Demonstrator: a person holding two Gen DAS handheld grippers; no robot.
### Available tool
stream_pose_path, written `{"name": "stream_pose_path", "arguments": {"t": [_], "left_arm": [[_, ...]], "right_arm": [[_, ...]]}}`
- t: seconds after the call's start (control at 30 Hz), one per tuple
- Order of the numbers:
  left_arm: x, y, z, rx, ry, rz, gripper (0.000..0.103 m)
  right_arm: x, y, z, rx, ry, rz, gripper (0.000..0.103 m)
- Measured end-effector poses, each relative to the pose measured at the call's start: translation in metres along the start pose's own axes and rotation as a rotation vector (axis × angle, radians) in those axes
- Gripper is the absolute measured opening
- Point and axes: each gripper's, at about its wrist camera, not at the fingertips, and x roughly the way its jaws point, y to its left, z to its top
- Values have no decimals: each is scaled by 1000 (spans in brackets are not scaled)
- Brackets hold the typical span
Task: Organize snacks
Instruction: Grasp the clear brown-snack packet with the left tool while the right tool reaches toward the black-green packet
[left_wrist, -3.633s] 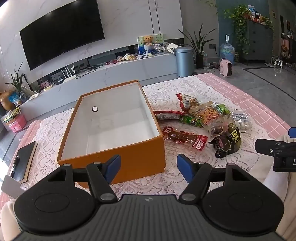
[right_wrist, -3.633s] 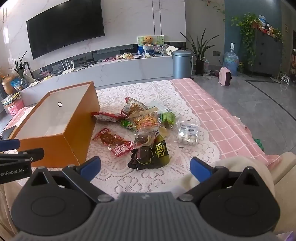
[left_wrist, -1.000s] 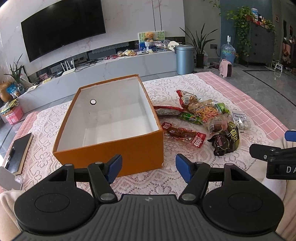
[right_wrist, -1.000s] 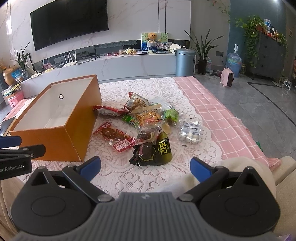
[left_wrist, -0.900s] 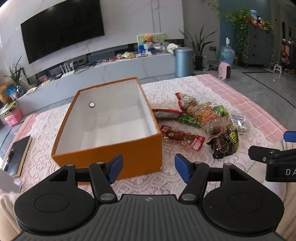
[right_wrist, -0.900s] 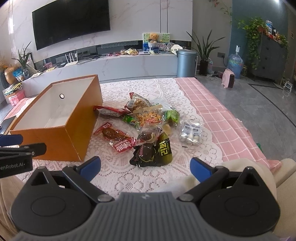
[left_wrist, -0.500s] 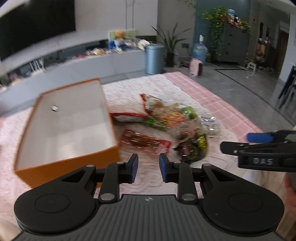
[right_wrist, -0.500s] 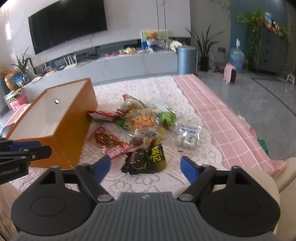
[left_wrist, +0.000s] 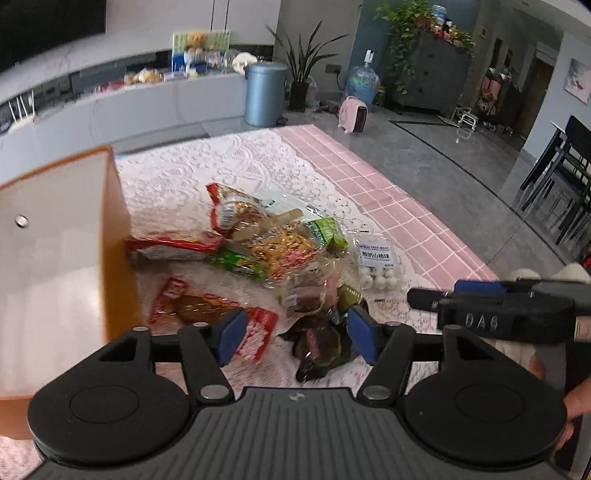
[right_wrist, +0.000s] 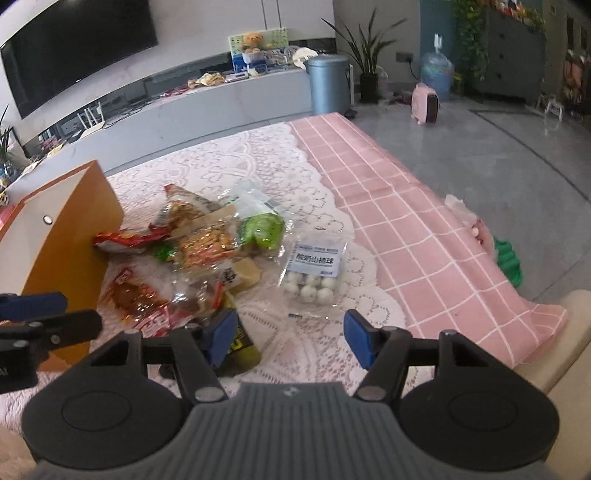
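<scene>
An open orange box (left_wrist: 114, 236) with a white inside stands at the left on the lace-covered table; it also shows in the right wrist view (right_wrist: 70, 236). A heap of snack packets (left_wrist: 280, 251) lies right of it. My left gripper (left_wrist: 295, 334) is open and empty above a dark packet (left_wrist: 321, 347) and a red packet (left_wrist: 207, 306). My right gripper (right_wrist: 290, 338) is open and empty just short of a clear pack of white balls (right_wrist: 314, 275), with a dark and yellow packet (right_wrist: 242, 347) by its left finger.
A pink checked cloth (right_wrist: 406, 221) covers the table's right part up to its edge. Beyond the table are a long grey TV cabinet (right_wrist: 221, 103), a blue-grey bin (right_wrist: 328, 83) and open floor to the right.
Both grippers have moved forward and right toward the snack heap. The left gripper narrowed half a second ago and has opened again. The right gripper's fingers have come somewhat closer together.
</scene>
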Motion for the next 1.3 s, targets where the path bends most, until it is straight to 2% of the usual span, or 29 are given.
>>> {"name": "stream_pose_path", "arguments": {"t": [0.23, 0.47, 0.63, 0.83, 1.03, 1.1, 1.17, 1.23, 1.3], "left_arm": [[49, -4, 15, -36, 79, -19, 76], [87, 8, 22, -137, 146, -26, 75], [102, 16, 24, -184, 182, -51, 65], [114, 17, 24, -194, 202, -69, 59], [117, 14, 23, -176, 200, -72, 44], [111, 13, 23, -171, 185, -67, 43], [100, 9, 24, -130, 137, -65, 42], [84, 5, 26, -77, 97, -29, 42], [70, 7, 26, -63, 89, 10, 42]], "right_arm": [[32, -8, 7, 21, 45, 18, 59], [60, -12, 17, 49, 69, 16, 55], [67, -15, 16, 71, 89, 33, 55], [71, -15, 16, 85, 95, 35, 55], [70, -13, 14, 76, 88, 31, 55], [70, -13, 14, 72, 86, 29, 55], [68, -13, 14, 70, 82, 31, 56], [65, -13, 13, 64, 74, 42, 59], [63, -10, 14, 46, 80, 71, 63]]}}
